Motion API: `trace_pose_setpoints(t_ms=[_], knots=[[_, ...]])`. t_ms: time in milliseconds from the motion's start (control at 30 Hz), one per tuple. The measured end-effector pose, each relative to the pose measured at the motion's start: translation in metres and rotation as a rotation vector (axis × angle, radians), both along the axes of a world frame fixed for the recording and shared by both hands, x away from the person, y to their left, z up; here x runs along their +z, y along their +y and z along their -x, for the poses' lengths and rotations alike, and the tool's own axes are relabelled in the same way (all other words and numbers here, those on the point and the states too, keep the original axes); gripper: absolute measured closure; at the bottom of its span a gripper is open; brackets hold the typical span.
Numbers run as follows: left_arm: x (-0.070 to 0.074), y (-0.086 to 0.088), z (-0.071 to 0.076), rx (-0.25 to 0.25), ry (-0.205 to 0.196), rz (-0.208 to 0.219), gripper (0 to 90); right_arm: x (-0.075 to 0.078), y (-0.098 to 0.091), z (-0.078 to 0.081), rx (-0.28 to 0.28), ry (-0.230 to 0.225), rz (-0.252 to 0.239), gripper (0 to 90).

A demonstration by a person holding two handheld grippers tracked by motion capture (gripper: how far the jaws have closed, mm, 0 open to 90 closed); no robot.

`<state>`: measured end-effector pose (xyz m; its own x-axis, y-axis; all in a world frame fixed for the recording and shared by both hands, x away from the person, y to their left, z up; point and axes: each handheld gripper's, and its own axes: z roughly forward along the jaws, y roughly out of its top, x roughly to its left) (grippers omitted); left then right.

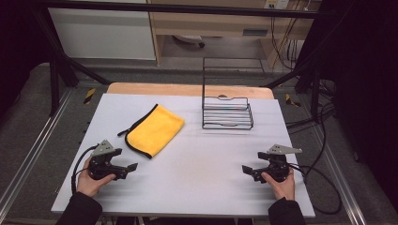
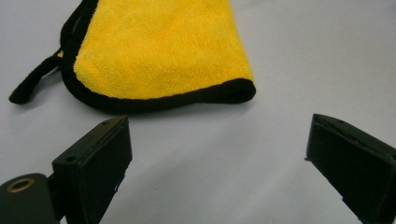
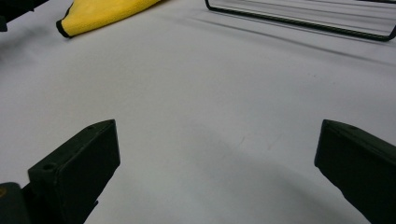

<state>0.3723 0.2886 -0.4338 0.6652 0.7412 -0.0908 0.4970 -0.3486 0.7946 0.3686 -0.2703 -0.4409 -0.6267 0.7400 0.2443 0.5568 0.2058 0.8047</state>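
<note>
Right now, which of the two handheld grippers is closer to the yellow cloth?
The left gripper: the yellow cloth lies just beyond its open jaws, while the right gripper sits across the table, nearer the wire rack.

Yellow cloth [image 2: 159,51] top cut off; wire rack [image 3: 299,18] mostly cropped.

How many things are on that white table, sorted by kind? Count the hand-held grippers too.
Yellow cloth with black edging: 1
Black wire rack: 1
Hand-held grippers, both open: 2, the left gripper and the right gripper
Total: 4 things on the white table
</note>
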Motion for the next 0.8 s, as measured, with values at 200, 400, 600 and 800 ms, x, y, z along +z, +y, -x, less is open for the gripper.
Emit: trace_pose_setpoints(t_ms=[200, 400, 600, 800], knots=[[0.001, -0.002, 0.0, 0.007, 0.003, 0.004, 6.7, 0.0, 0.0, 0.001, -0.002, 0.005, -0.001, 0.5], [0.001, -0.004, 0.0, 0.005, 0.006, -0.014, 6.7, 0.0, 0.0, 0.001, -0.001, 0.001, 0.003, 0.5], [0.004, -0.006, 0.001, 0.001, 0.002, -0.009, 6.6, 0.001, 0.0, 0.002, -0.002, 0.001, 0.003, 0.5], [0.007, -0.011, 0.002, 0.006, 0.008, -0.005, 6.9, 0.001, 0.0, 0.002, -0.004, -0.005, 0.007, 0.5]])
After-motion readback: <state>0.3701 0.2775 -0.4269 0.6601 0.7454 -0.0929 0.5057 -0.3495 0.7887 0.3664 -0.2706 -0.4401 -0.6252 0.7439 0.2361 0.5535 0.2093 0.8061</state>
